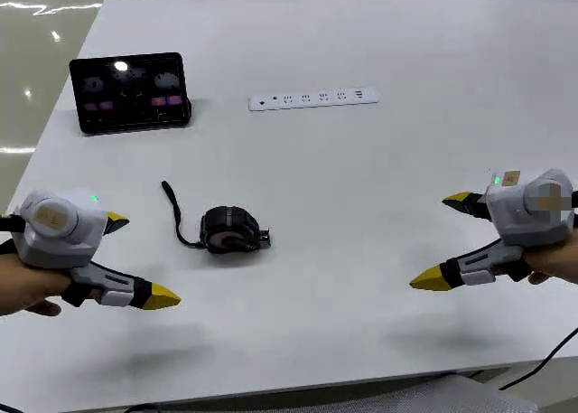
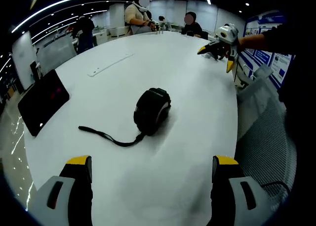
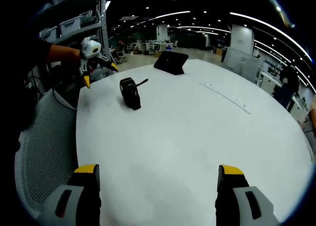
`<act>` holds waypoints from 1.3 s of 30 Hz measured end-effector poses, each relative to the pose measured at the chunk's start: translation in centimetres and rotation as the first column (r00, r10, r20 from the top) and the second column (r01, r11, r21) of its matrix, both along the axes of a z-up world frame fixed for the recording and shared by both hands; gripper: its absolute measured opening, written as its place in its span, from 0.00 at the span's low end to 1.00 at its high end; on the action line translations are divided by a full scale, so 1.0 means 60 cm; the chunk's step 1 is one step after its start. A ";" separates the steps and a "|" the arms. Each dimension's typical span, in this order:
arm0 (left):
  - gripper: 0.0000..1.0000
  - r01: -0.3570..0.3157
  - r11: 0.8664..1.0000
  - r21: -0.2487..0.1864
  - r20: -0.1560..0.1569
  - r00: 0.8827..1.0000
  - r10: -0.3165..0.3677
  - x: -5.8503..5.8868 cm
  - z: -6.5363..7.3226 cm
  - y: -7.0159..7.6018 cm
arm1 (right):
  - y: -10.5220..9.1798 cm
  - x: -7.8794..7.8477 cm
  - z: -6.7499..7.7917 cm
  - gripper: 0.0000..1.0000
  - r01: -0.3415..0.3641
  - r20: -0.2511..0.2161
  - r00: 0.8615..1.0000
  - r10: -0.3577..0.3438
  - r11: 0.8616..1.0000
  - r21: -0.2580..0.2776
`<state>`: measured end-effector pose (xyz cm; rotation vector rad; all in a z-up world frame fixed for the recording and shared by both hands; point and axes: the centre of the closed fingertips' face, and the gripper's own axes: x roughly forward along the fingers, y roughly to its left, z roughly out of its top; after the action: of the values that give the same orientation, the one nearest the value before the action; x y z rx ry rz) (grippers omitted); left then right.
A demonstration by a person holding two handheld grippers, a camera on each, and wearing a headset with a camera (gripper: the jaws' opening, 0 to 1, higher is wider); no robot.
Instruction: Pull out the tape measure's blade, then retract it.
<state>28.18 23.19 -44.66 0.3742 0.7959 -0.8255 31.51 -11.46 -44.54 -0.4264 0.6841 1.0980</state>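
A black tape measure (image 1: 233, 229) lies on the white table (image 1: 388, 169), its blade fully in and its black wrist strap (image 1: 174, 212) trailing to the left. My left gripper (image 1: 143, 259) hovers open a short way to its left, yellow tips spread. Far off to the right, my right gripper (image 1: 442, 239) is also open. In the left gripper view the tape measure (image 2: 152, 111) sits ahead of the open left gripper (image 2: 152, 164), with the right gripper (image 2: 219, 47) beyond it. In the right gripper view the tape measure (image 3: 130, 92) lies far ahead of the open right gripper (image 3: 160, 170).
A dark tablet (image 1: 130, 91) stands propped at the back left of the table. A white power strip (image 1: 313, 98) lies at the back centre. A mesh chair (image 3: 44, 137) stands at the table's near edge. People (image 2: 140, 16) are at the far end.
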 end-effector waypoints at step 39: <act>0.66 0.468 0.834 0.292 -0.070 0.880 -0.469 0.116 -0.047 -0.145 | 0.179 0.008 -0.033 0.99 -0.232 -0.047 0.972 0.231 0.973 -0.021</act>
<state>35.16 14.50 -47.46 0.8712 0.8403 -1.1641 32.00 -0.73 -46.49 -0.5146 0.7009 1.3232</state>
